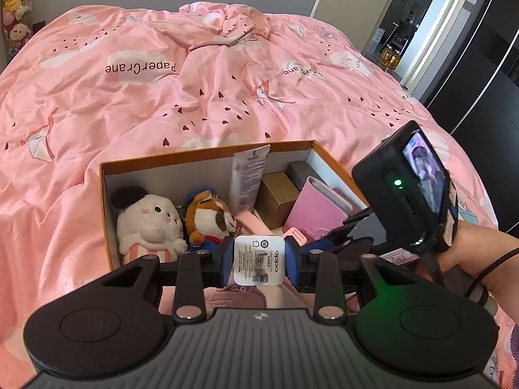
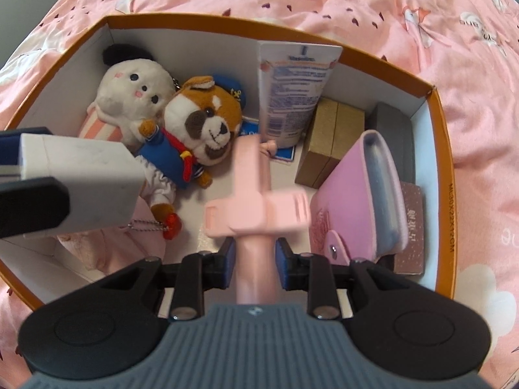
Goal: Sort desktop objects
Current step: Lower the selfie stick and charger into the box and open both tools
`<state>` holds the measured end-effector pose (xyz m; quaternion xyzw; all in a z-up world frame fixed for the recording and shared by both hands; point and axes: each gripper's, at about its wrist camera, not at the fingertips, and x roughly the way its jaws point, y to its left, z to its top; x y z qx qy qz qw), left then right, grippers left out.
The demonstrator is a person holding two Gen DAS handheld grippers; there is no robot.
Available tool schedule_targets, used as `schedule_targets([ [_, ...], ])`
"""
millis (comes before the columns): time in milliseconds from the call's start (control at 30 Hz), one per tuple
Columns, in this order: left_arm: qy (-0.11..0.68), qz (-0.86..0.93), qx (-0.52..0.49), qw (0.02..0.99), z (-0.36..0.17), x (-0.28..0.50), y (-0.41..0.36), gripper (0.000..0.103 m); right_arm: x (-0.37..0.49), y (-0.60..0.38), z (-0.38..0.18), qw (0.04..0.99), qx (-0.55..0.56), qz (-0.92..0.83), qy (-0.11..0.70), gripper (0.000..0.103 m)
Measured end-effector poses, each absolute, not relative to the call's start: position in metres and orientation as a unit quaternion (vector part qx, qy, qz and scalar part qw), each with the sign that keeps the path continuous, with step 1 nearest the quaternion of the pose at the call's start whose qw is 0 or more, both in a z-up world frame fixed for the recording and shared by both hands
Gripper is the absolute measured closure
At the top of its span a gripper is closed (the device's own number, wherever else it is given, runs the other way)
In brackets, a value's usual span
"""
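Observation:
An orange-rimmed cardboard box (image 1: 207, 156) (image 2: 442, 136) lies on the pink bed. My left gripper (image 1: 259, 261) is shut on a white OPPO charger (image 1: 259, 260), held at the box's near edge; the charger also shows at the left of the right wrist view (image 2: 87, 181). My right gripper (image 2: 254, 264) is shut on a pink stick-shaped holder with a cross clamp (image 2: 251, 194), held over the box's middle. The right gripper's body and camera show in the left wrist view (image 1: 408, 188), right of the box.
Inside the box are a white plush (image 2: 129, 90), a brown dog plush (image 2: 204, 120), a lotion tube (image 2: 292, 94) standing upright, a gold box (image 2: 331, 142), a grey case (image 2: 394, 129) and a pink wallet (image 2: 363, 194). The pink duvet (image 1: 162, 97) surrounds it.

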<state>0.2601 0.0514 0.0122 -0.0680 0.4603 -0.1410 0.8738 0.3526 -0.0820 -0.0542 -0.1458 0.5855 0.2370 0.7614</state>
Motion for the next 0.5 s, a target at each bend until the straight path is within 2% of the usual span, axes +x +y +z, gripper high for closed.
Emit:
schedule_targets([
  [167,0.459,-0.149,-0.076,0.873,0.013,0.261,0.051,0.066,0.346,-0.090,-0.039,0.772,-0.138,0.246,0.569,0.068],
  [300,0.456,-0.153,-0.078,0.873,0.015,0.265,0.048,0.066,0.330,-0.111,-0.006,0.800,-0.115,0.266,0.525,0.067],
  [500,0.486,-0.142,-0.064,0.860,-0.006,0.283,0.029,0.066,0.297,-0.150,0.019,0.837,-0.094,0.256,0.475,0.067],
])
